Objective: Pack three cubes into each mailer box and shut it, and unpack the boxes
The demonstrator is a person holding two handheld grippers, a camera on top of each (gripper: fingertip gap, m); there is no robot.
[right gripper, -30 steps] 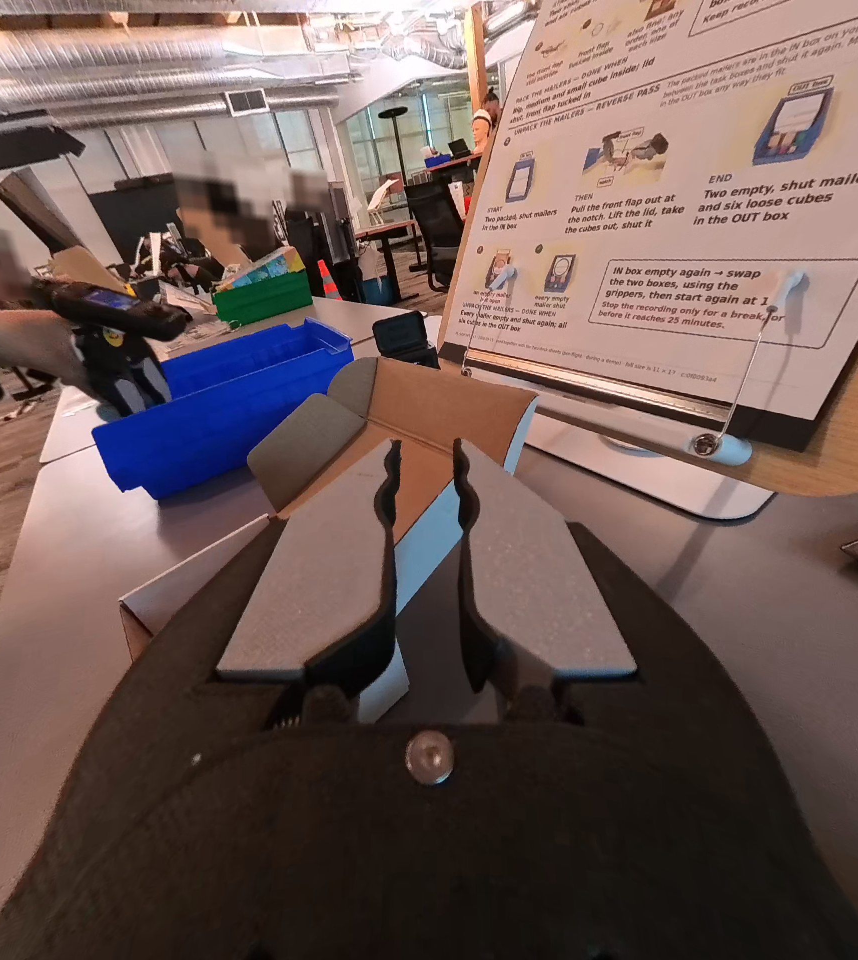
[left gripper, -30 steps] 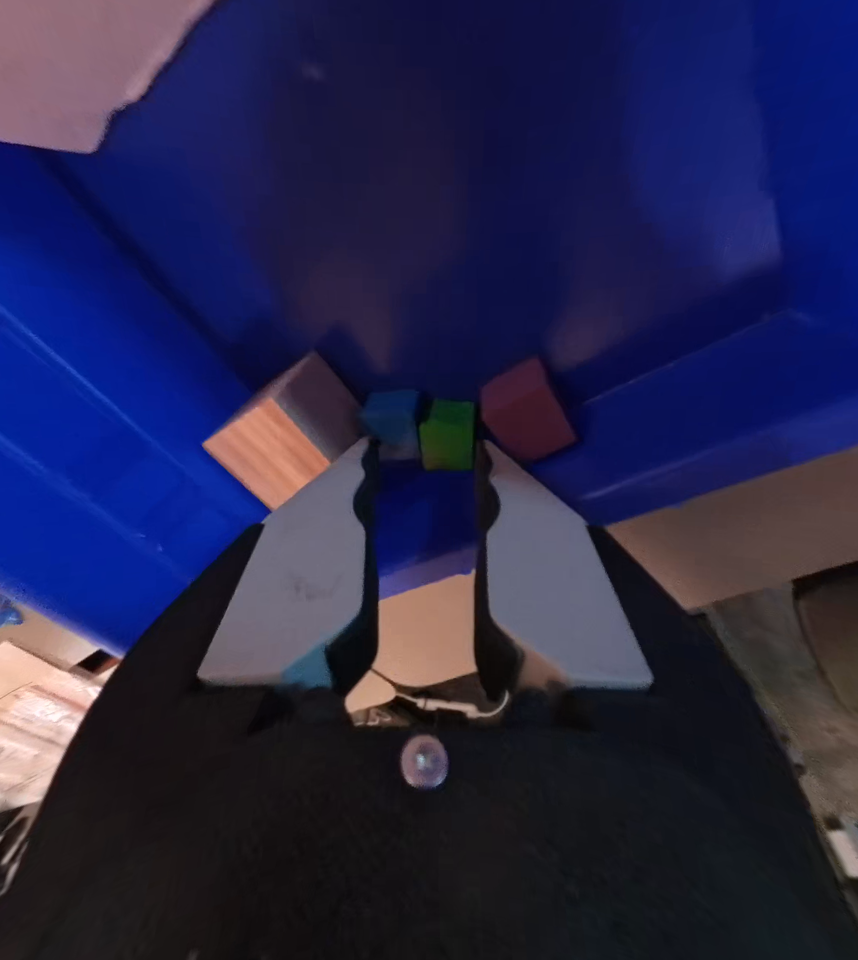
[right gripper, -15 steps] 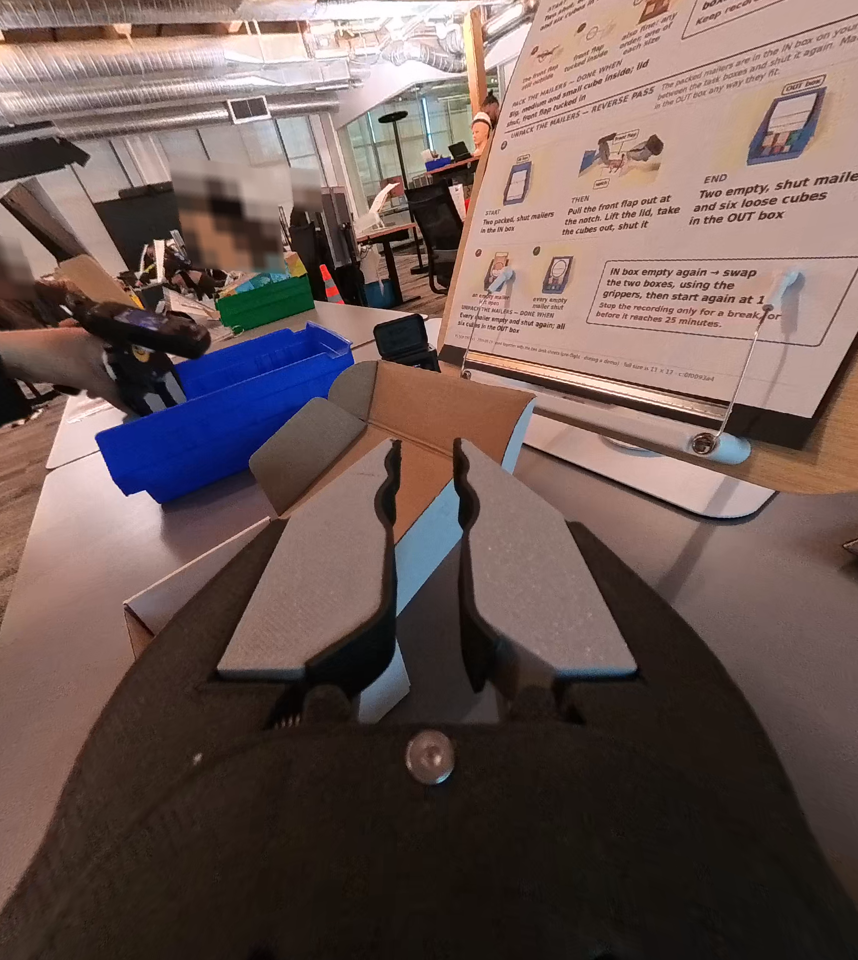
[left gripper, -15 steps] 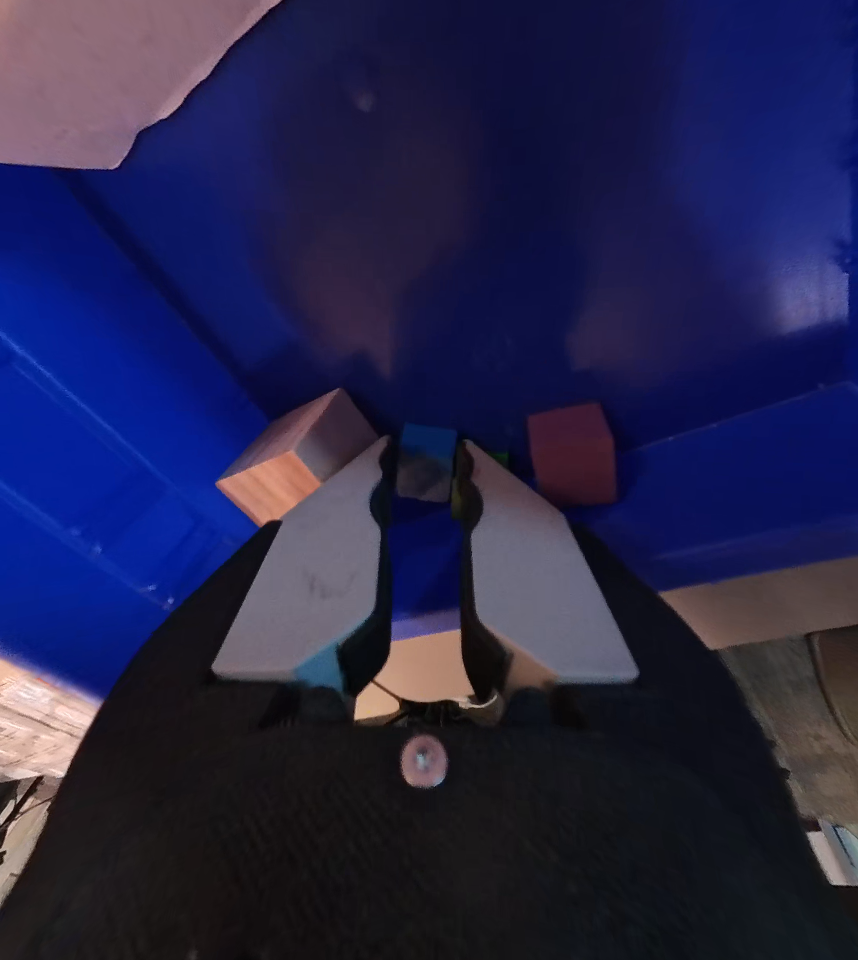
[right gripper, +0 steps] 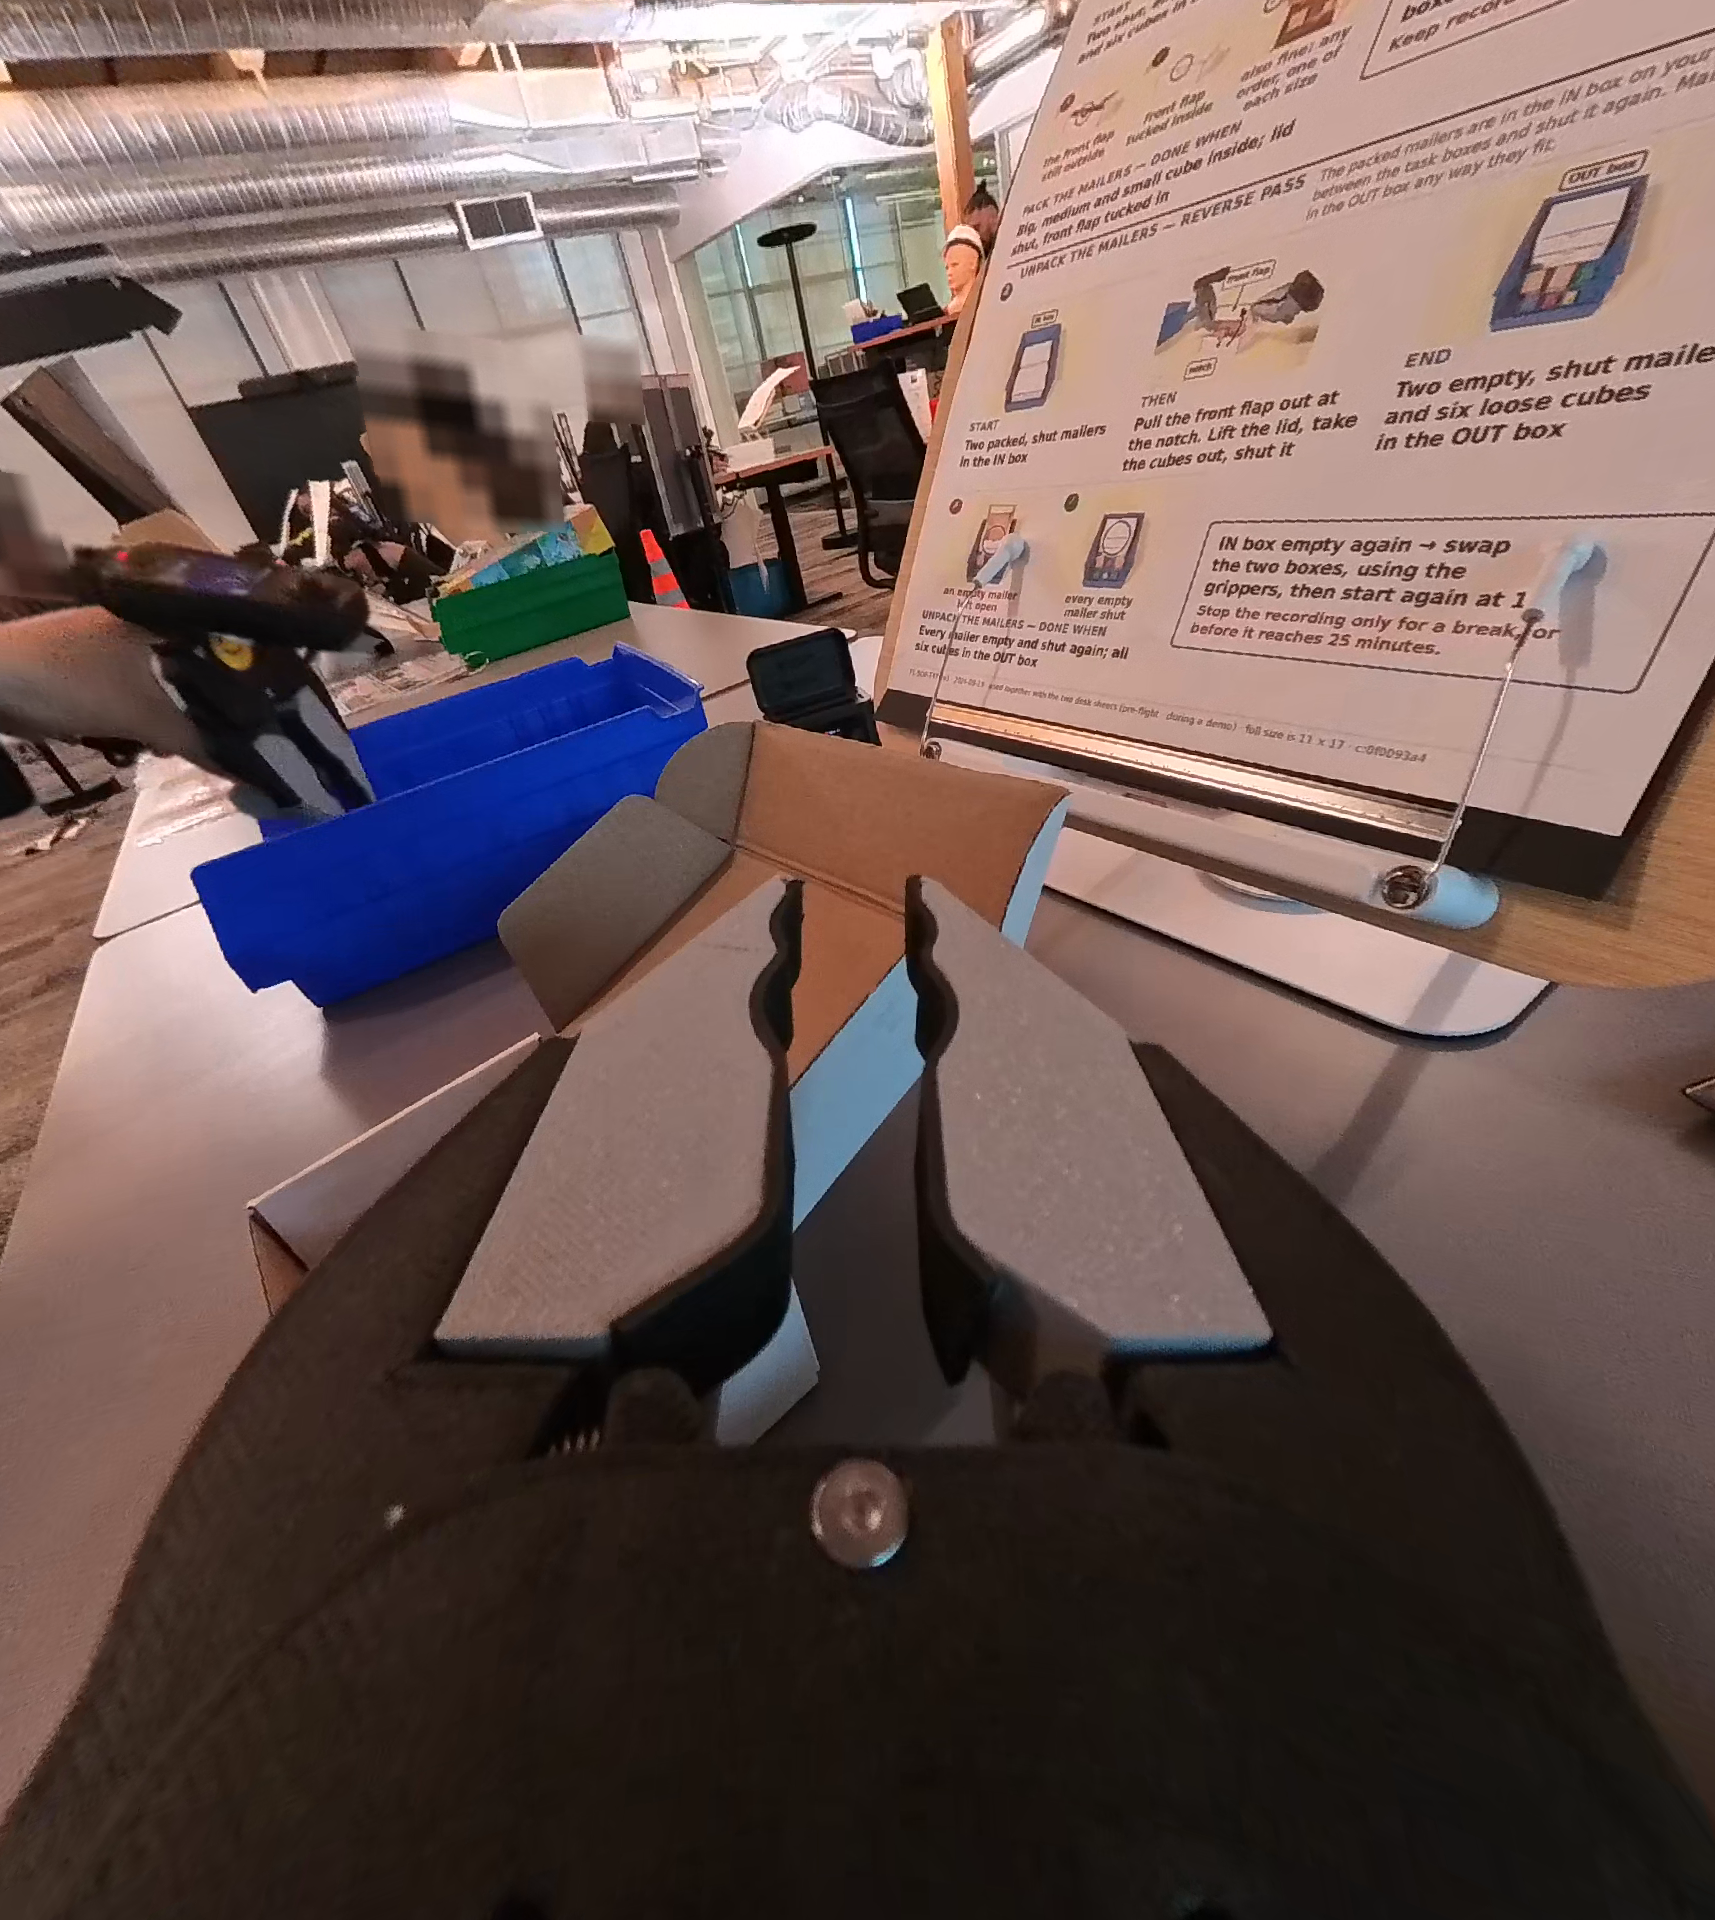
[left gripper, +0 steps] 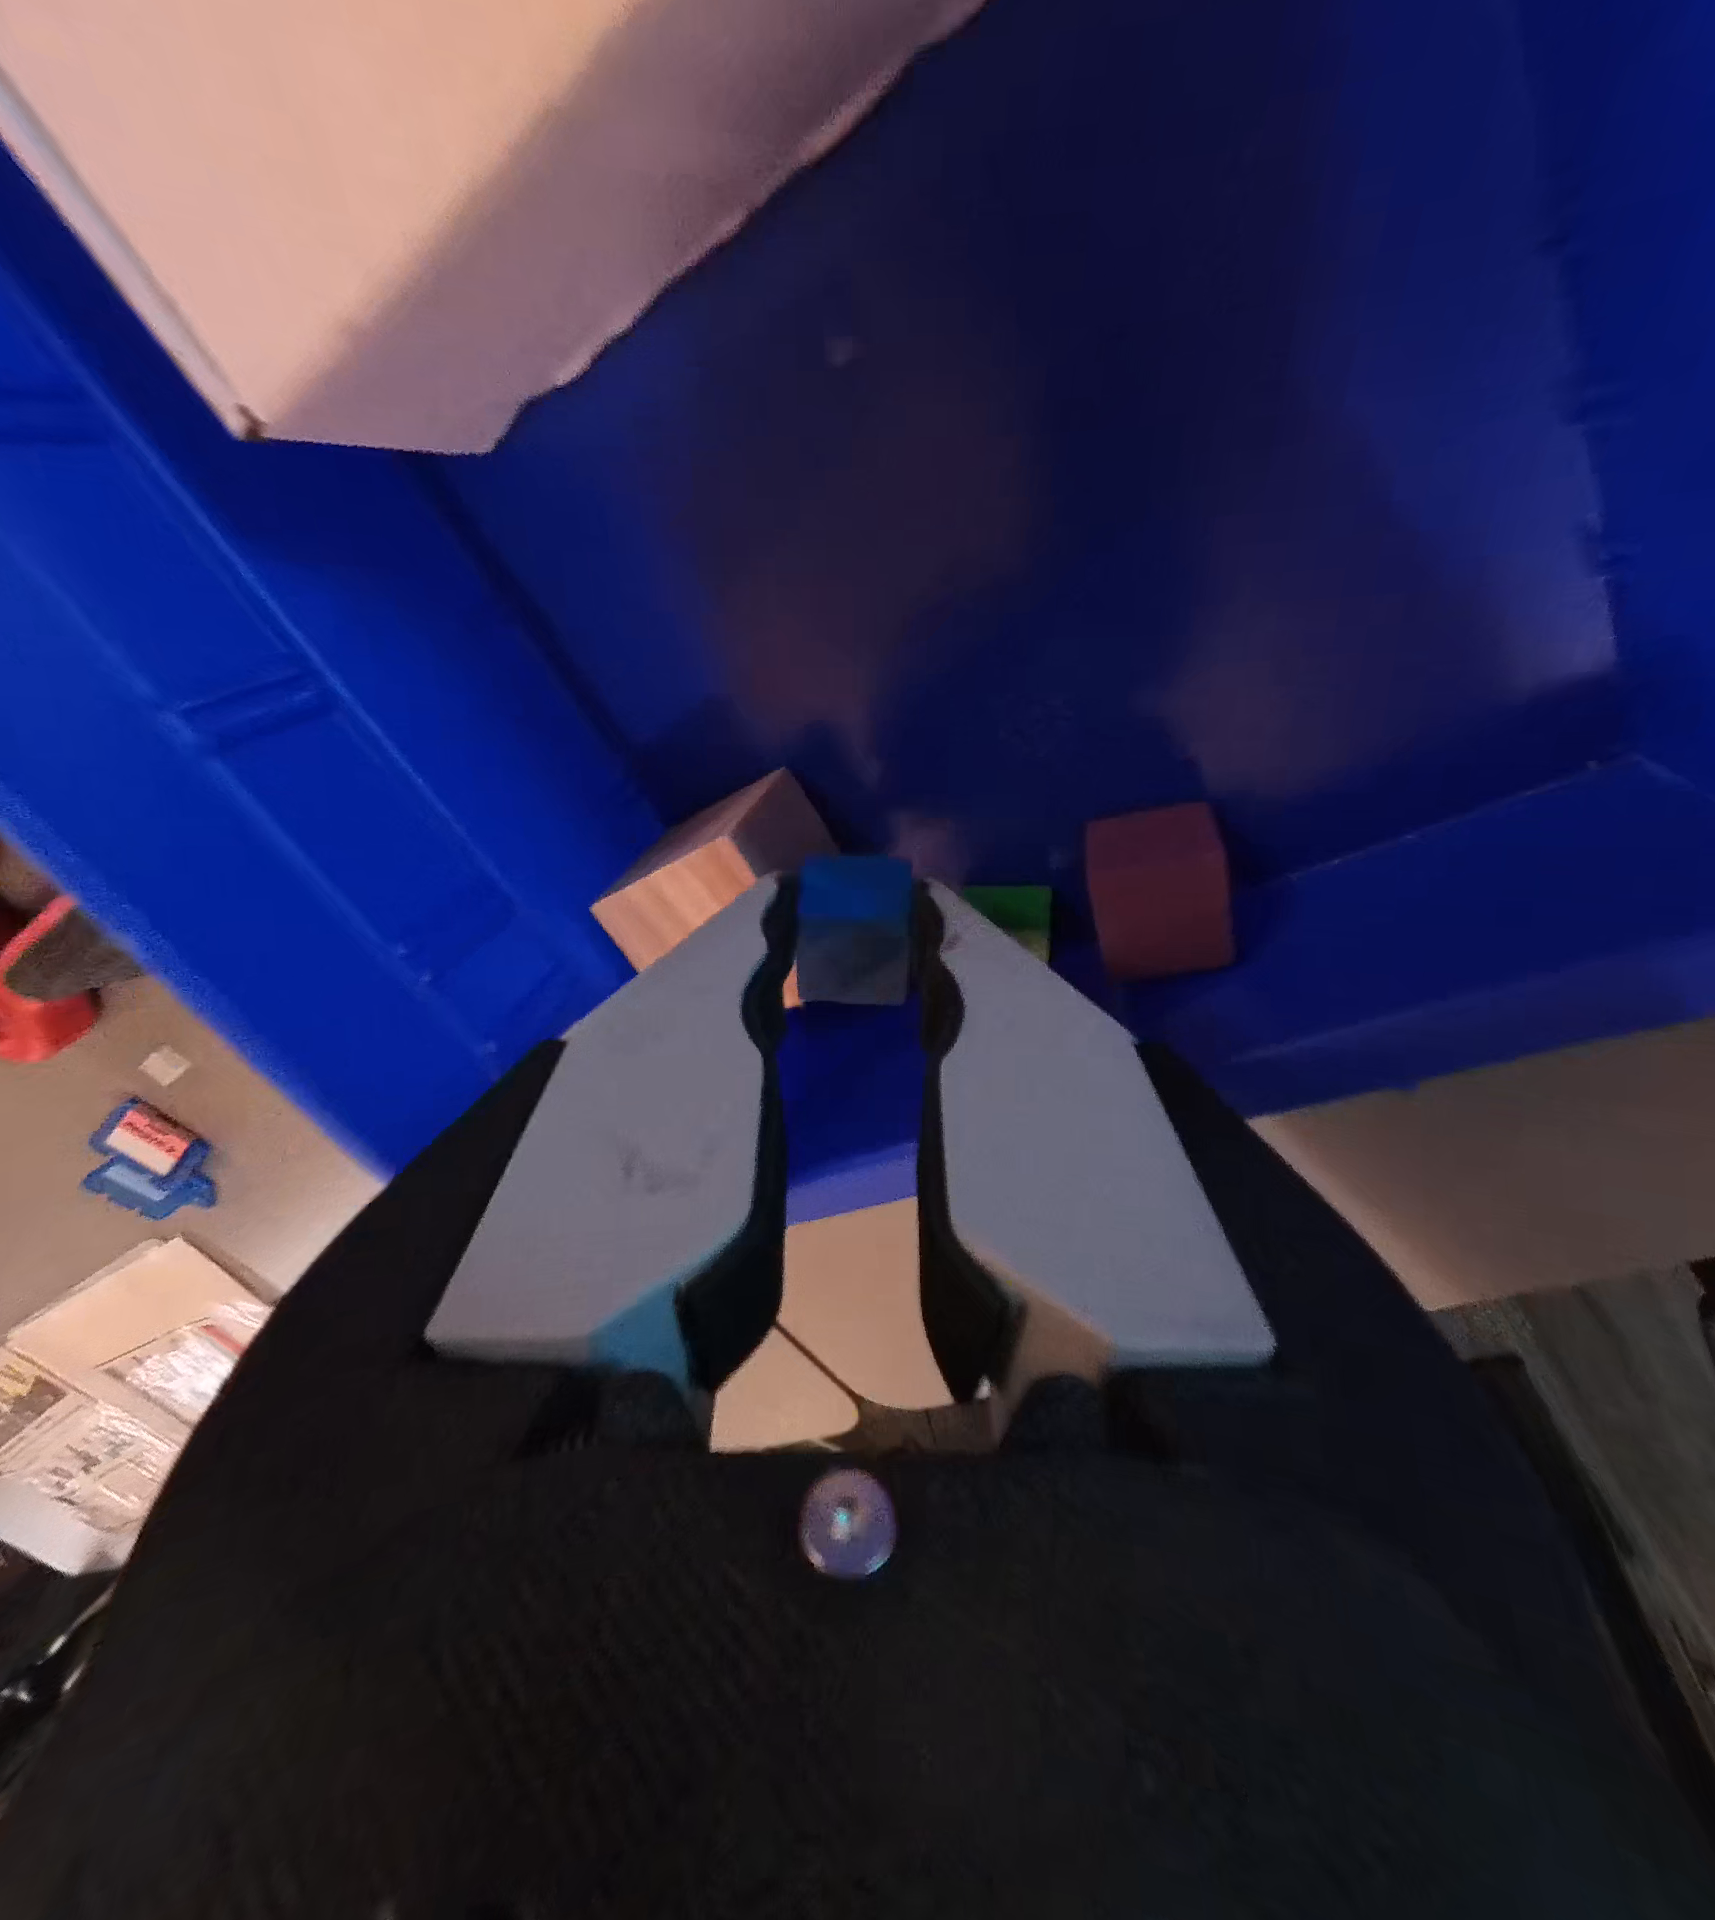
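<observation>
The step in hand looks like packing: the left claw (left gripper: 853,935) is in the blue bin (left gripper: 1248,468), clenched on a small blue cube (left gripper: 853,925) that sits pinched between its fingertips. Whether the cube has left the bin floor I cannot tell. In the bin's corner lie three more cubes: a larger wooden cube (left gripper: 697,894) at ten o'clock of the held one, a small green cube (left gripper: 1014,909) just beside it at three o'clock, and a red cube (left gripper: 1159,888) beyond that. A pale mailer box (left gripper: 396,208) lies in the bin at eleven o'clock.

The next move probably calls for lifting the blue cube clear of the bin wall and carrying it to the open mailer box (right gripper: 832,831) on the table (right gripper: 157,1091), in front of the right claw (right gripper: 853,935). That claw is empty, its jaws a narrow gap apart, hovering over the box's raised lid at twelve o'clock.
</observation>
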